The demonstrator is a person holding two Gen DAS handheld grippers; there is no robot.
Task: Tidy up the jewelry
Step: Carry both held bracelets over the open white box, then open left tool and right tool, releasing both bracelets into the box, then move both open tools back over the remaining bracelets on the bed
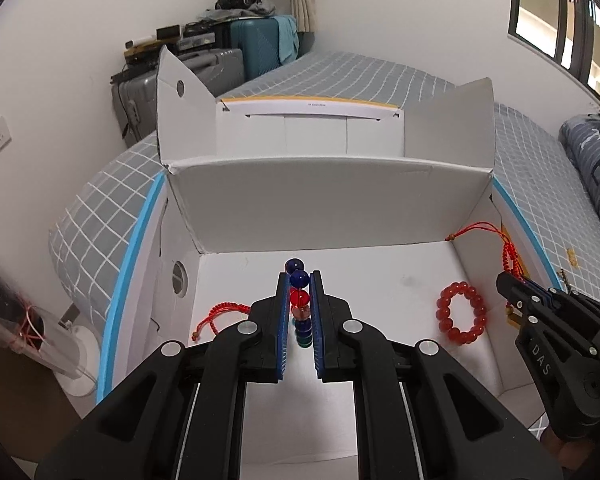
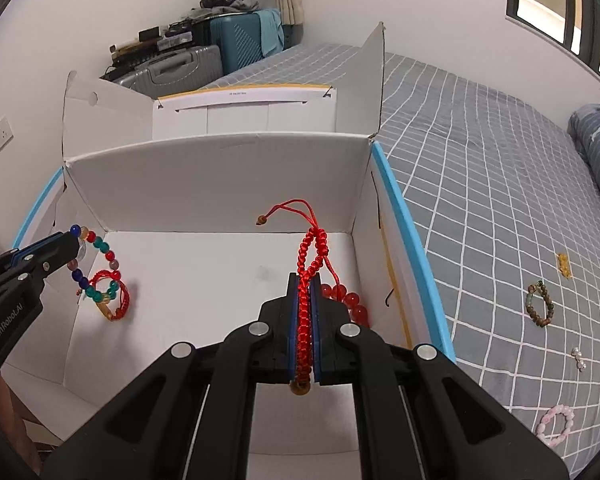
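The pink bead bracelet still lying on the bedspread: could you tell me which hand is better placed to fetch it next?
Probably the right. The pink bead bracelet lies beside the box's right wall, on the right tongs' side. They first need to drop their red braided bracelet; the left tongs hold multicoloured beads.

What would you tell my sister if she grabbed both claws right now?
Left claw: shut on the colourful bead bracelet, over the white box.
Right claw: shut on the red woven cord bracelet, also over the box.
Done: a red bead bracelet and another red cord bracelet lie in the box.
Left: drop both held bracelets, then fetch the brown bead bracelet, pink bracelet and small bits from the bed.
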